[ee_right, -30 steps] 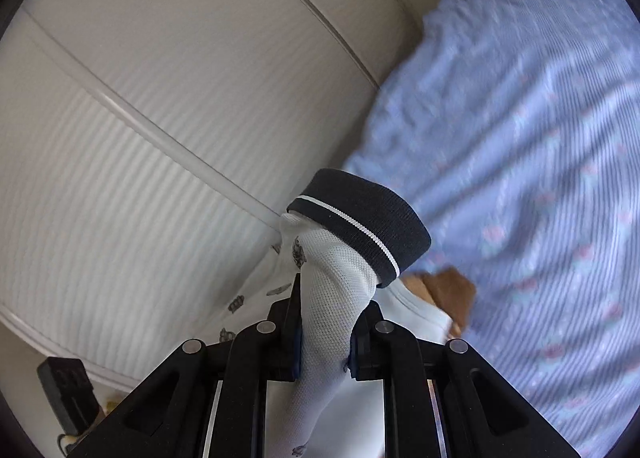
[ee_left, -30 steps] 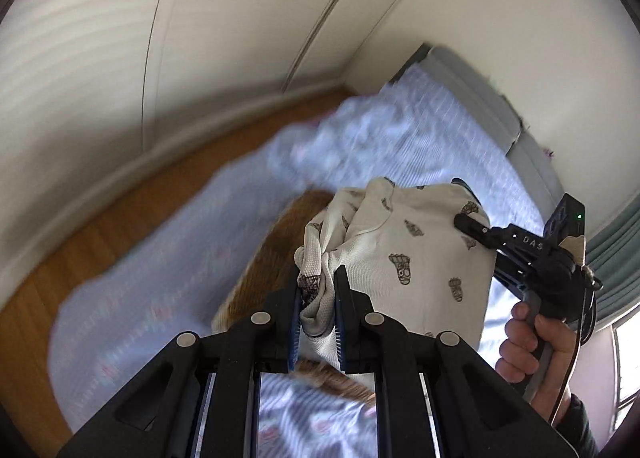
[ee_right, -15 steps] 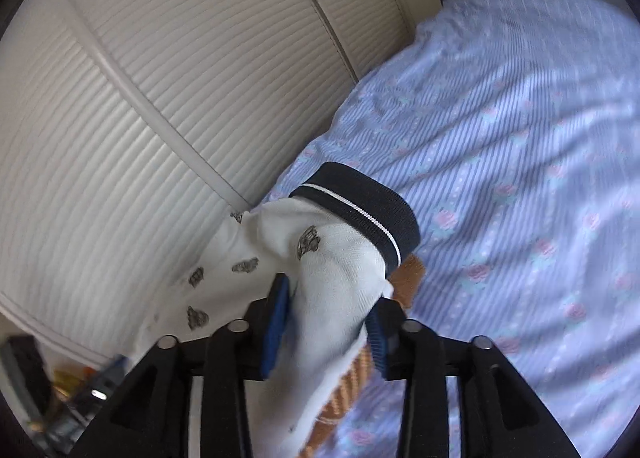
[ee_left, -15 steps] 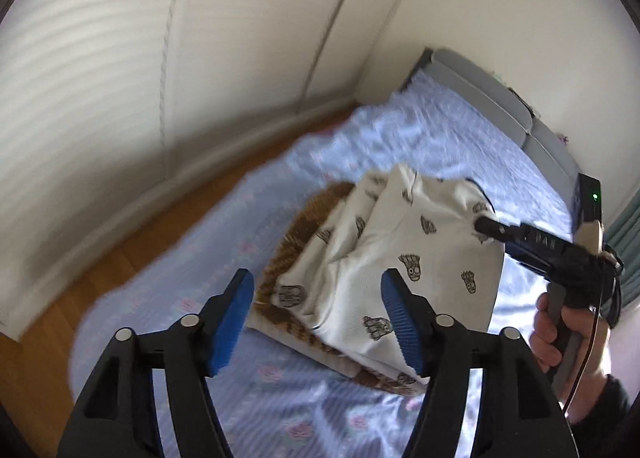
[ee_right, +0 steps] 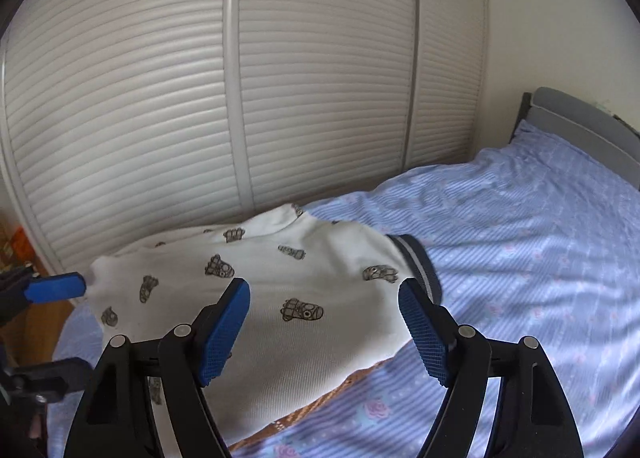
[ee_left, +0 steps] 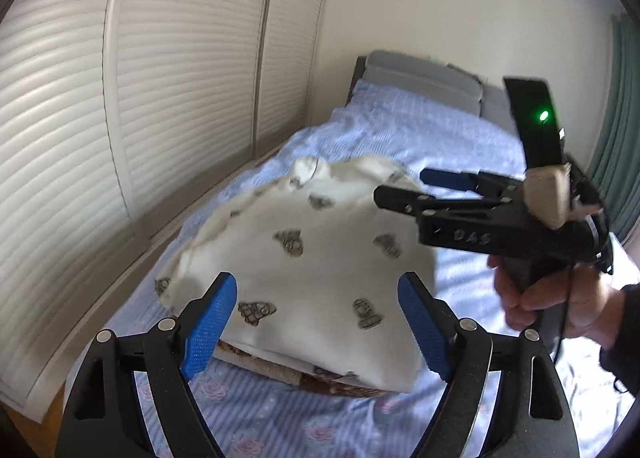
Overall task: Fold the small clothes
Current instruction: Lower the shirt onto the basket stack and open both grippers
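A small white garment [ee_left: 320, 278] with grey printed figures lies on a brown patterned piece on the bed; in the right wrist view [ee_right: 256, 298] its dark striped cuff [ee_right: 420, 262] points right. My left gripper [ee_left: 316, 330] is open and empty just in front of it. My right gripper [ee_right: 324, 326] is open and empty over the garment; it also shows in the left wrist view [ee_left: 404, 186], held by a hand at the right.
The bed has a blue flowered cover [ee_right: 520, 258] and a grey headboard [ee_left: 424, 78]. White slatted closet doors [ee_right: 280, 78] run along its far side. A brown patterned fabric [ee_right: 320, 406] pokes out under the garment. Wood floor [ee_left: 24, 430] shows at lower left.
Both grippers were shut on the garment a second ago. Both have opened and let it drop onto the bed, then drawn back a little.
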`<state>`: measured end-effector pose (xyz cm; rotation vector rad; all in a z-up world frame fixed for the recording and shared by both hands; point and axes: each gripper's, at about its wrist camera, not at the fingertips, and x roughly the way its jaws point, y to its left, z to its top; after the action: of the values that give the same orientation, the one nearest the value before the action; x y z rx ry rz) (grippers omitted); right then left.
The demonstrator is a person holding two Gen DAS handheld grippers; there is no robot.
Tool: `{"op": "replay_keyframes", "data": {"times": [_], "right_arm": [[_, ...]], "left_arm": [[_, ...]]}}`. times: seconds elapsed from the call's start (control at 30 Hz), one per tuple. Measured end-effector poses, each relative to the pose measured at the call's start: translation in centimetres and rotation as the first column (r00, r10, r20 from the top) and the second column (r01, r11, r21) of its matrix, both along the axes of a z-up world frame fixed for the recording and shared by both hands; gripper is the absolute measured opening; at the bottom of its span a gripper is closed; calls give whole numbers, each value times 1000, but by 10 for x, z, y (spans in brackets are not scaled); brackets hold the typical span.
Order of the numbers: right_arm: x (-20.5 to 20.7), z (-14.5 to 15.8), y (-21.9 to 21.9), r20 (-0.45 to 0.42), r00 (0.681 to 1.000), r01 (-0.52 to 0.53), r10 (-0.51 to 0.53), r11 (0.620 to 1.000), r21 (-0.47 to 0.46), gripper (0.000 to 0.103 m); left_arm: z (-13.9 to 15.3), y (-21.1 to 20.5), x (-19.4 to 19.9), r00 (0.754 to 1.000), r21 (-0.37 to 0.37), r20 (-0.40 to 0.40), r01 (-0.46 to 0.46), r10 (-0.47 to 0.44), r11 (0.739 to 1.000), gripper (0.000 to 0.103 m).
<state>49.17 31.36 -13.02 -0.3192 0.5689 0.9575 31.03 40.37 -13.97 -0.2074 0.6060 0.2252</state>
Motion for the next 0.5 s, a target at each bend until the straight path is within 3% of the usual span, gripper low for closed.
{"op": "replay_keyframes", "data": {"times": [0.13, 0.23, 0.33, 0.5], "right_arm": [[-1, -17, 7, 6, 999, -40, 40, 998, -49, 78], [0, -30, 12, -2, 998, -58, 58, 996, -63, 80], [2, -36, 12, -32, 999, -44, 43, 998, -35, 84], [-14, -19, -6, -14, 1000, -7, 7, 1000, 7, 84]], "left_arm": [[-30, 18, 11, 997, -69, -71, -28, 23, 997, 86], [-45, 27, 15, 997, -115, -77, -29, 21, 993, 87], [-47, 22, 16, 998, -87, -65, -28, 22, 996, 90], [-26, 15, 1, 998, -107, -47, -49, 44, 993, 90]]}}
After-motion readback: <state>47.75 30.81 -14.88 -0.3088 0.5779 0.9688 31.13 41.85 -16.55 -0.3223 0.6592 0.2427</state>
